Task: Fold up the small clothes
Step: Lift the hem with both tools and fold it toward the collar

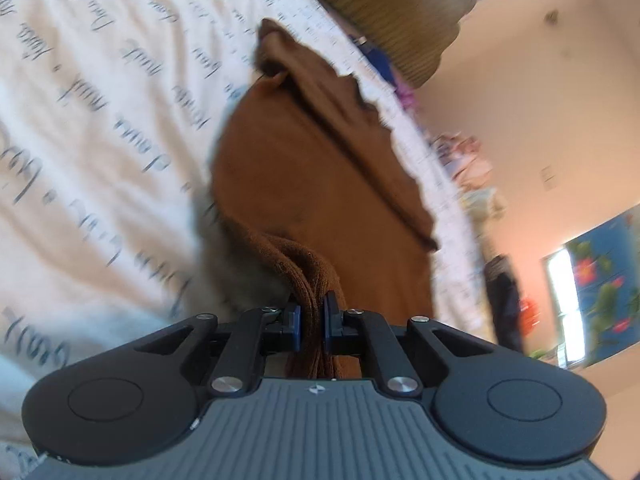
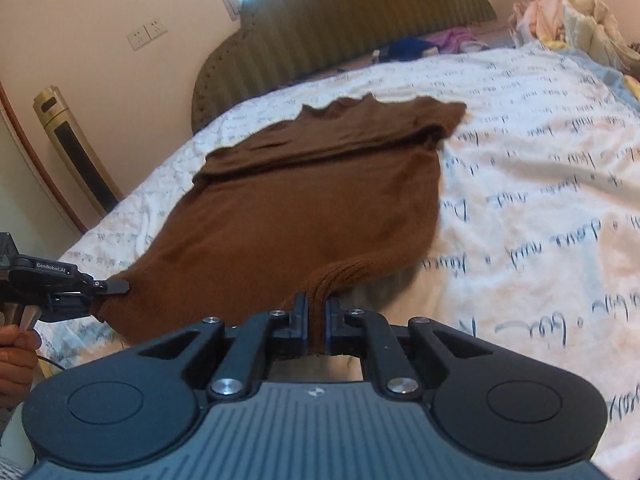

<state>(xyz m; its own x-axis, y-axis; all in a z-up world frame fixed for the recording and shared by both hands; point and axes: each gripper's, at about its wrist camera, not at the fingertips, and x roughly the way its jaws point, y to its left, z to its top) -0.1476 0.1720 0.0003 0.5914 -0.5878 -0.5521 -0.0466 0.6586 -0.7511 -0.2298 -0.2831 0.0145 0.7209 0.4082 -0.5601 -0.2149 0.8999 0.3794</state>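
Lying spread across the bed's white, script-printed cover [image 2: 520, 184], the brown knit sweater [image 2: 304, 208] has its far part folded over into a band, with a wavy edge toward the green ribbed headboard [image 2: 340, 28]. The right tool [image 2: 316, 316] is pressed together on the near ribbed hem of the sweater — a bunch of brown knit stands pinched between its blue pads and lifts off the cover, casting a grey shadow just to its right. The left tool [image 2: 116, 288] reaches in from the left of the right wrist view, held by a hand [image 2: 16, 356], its tip meeting the sweater's near left corner. In its own view the left tool [image 1: 312, 316] is likewise clamped on a fold of the ribbed edge of the sweater [image 1: 304, 184], the fabric running between the pads. Far right on the bed sits a heap of pale clothes [image 2: 568, 12]; a gold tower fan [image 2: 72, 148] stands by the wall on the left.
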